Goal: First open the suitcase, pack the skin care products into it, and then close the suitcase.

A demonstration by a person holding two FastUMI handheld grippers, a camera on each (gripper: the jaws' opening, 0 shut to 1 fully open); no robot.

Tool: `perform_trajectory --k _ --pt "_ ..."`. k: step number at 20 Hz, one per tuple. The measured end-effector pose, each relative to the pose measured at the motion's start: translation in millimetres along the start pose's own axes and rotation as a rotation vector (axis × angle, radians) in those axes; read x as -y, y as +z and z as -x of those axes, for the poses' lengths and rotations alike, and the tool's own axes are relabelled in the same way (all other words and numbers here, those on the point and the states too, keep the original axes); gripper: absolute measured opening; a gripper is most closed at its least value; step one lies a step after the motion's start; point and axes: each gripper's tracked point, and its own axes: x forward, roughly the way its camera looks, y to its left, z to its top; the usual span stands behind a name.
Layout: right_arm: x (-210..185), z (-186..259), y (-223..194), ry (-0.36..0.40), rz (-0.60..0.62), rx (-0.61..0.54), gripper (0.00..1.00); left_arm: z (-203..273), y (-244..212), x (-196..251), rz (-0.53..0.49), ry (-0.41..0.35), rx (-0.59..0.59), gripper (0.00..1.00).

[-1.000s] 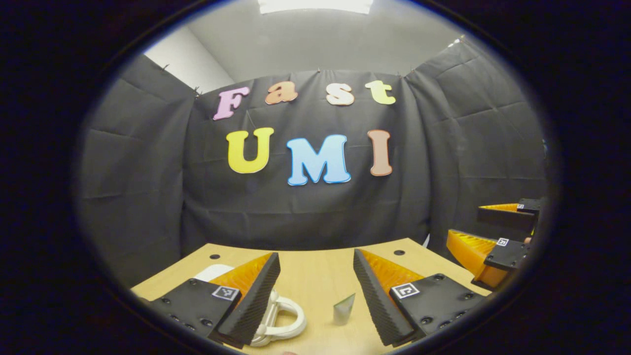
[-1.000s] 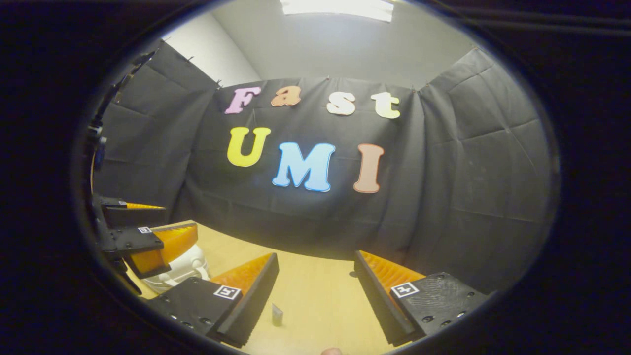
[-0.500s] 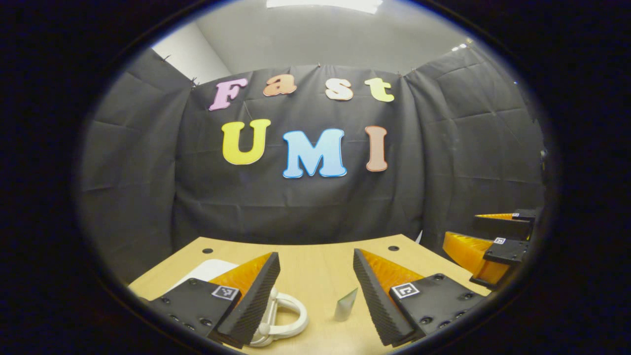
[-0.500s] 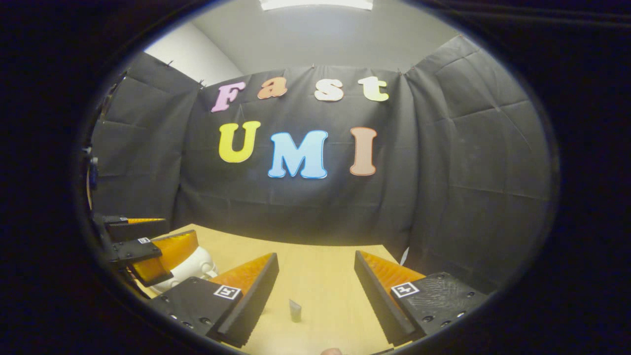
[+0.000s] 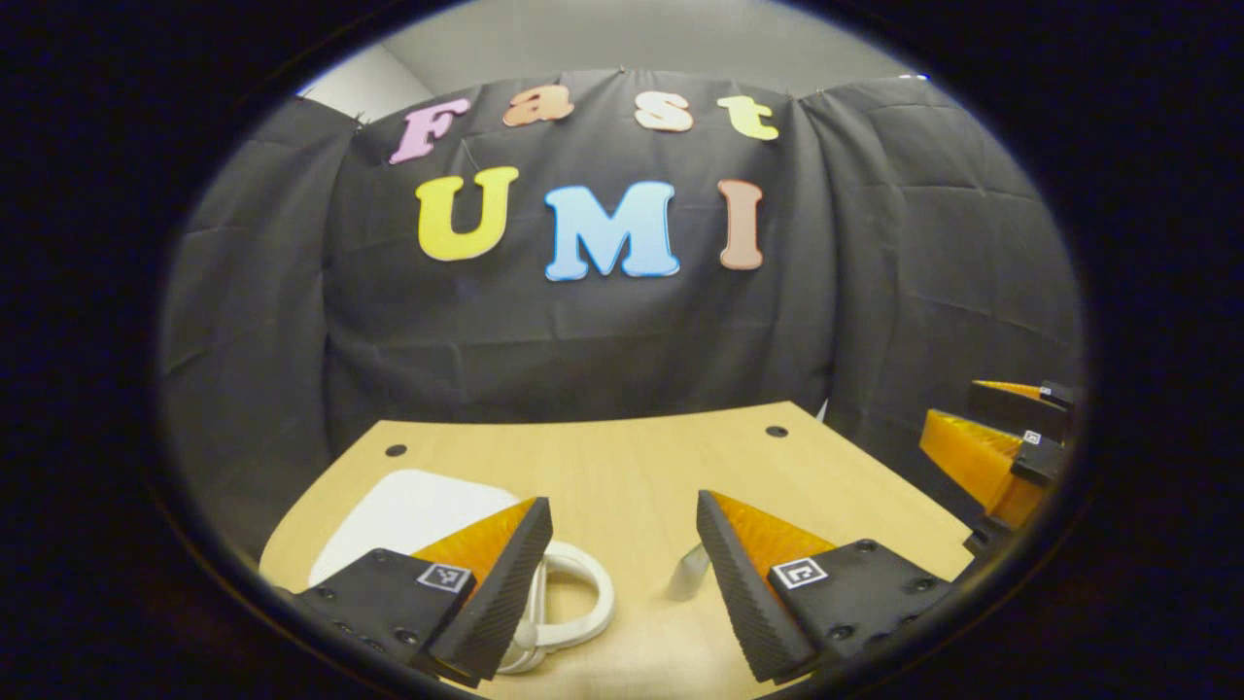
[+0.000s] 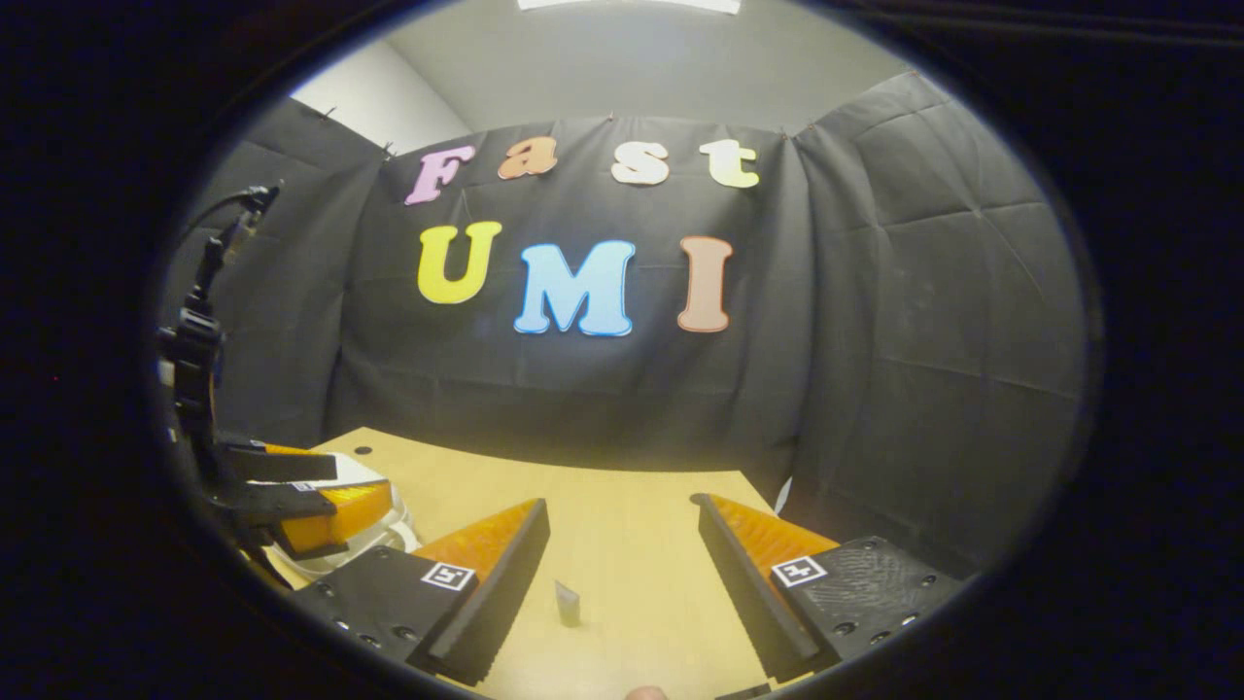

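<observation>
Presently, item one: suitcase (image 5: 413,510), white, small, hard-looking shell, lying flat and closed near the desk's (image 5: 622,457) left edge as the left gripper view has it. Its looped white handle (image 5: 573,603) faces the near edge and lies partly behind one finger of my left gripper (image 5: 622,574). I judge the shell stiff, smooth and fairly slippery, and probably light; the handle loop looks the safest hold for steadying it, while the lid I would take at its rim near the handle. Latch or zip: too hidden to tell.

Item two: skin care product (image 6: 568,603), a small tube or sachet standing upright on the desk toward the near edge, between the fingers of my right gripper (image 6: 622,574) but well short of touching either. In the left gripper view the same item (image 5: 688,576) stands just beside the left gripper's right-hand finger. I judge it very light, soft-walled, easy to topple; hold it across the flat body, gently.

Item three: left gripper, jaws apart, holding nothing, above the near edge by the handle. In the right gripper view it (image 6: 321,491) hangs over the suitcase.

Item four: right gripper, jaws apart, empty, over the desk's near right part; seen at the far right (image 5: 1001,437) of the left gripper view.

Status, my judgement: suitcase not yet opened.
</observation>
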Motion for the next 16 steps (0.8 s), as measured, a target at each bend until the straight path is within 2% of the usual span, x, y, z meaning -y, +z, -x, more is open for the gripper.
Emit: perform_trajectory --k 5,11,16 --pt "7.6 -3.1 -6.9 -0.003 0.008 -0.017 0.94 11.4 -34.6 11.3 0.101 -0.053 -0.243 0.96" --pt "10.5 -3.7 -8.8 0.002 0.017 -0.022 0.94 44.6 -66.8 17.6 0.138 -0.088 -0.526 0.95" --pt "7.8 -1.5 -13.8 0.018 0.023 -0.035 0.94 24.7 -105.4 13.9 0.224 -0.091 -0.7 0.92"
